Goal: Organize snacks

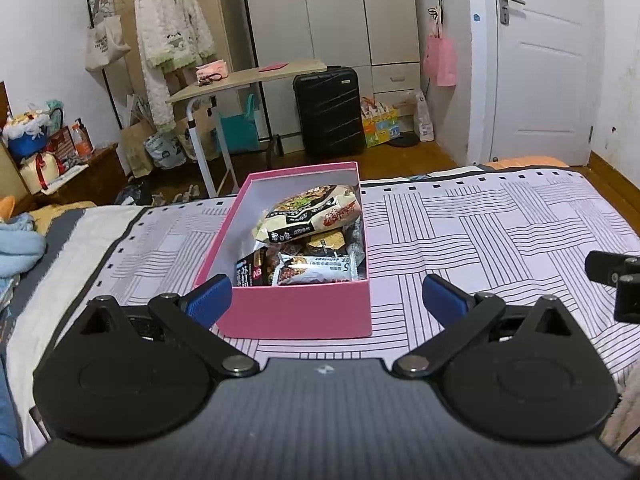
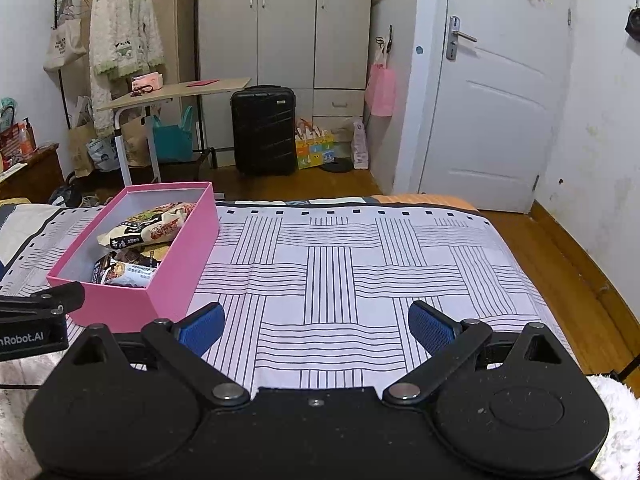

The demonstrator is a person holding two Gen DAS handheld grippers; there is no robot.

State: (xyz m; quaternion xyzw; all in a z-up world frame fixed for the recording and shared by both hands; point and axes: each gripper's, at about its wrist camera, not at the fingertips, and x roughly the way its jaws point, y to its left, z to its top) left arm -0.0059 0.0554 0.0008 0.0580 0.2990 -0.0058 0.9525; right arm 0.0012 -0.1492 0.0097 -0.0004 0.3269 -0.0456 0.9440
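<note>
1. Bedroom setting: bed (image 2: 360,264) under a white sheet with black line-block pattern; wooden floor beyond, grey wardrobe (image 2: 288,24) at the back wall, white door (image 2: 500,112) on the right.
2. Clothes rail, far left: cream fleece robe (image 1: 168,28) and canvas tote (image 1: 103,42) hanging.
3. Rolling side table (image 1: 248,76), light wood top on white legs, with a small pink item on it.
4. Black suitcase (image 1: 328,110), upright in front of the wardrobe.
5. Pink box (image 1: 300,308), open-topped, resting on the sheet left of the bed's middle; directly ahead of the left gripper.
6. Snacks, all inside the pink box: large cream noodle packet (image 1: 312,212) lying on top toward the far end; white-and-dark bar wrapper (image 1: 316,270) against the near wall; several dark wrappers beneath, details unclear.
7. Left gripper (image 1: 326,298): released, blue pads spread wide, empty; the left pad overlaps the box's near left corner in view, contact unclear.
8. Right gripper (image 2: 316,326): released, pads wide apart, empty, over bare sheet to the right of the box.
</note>
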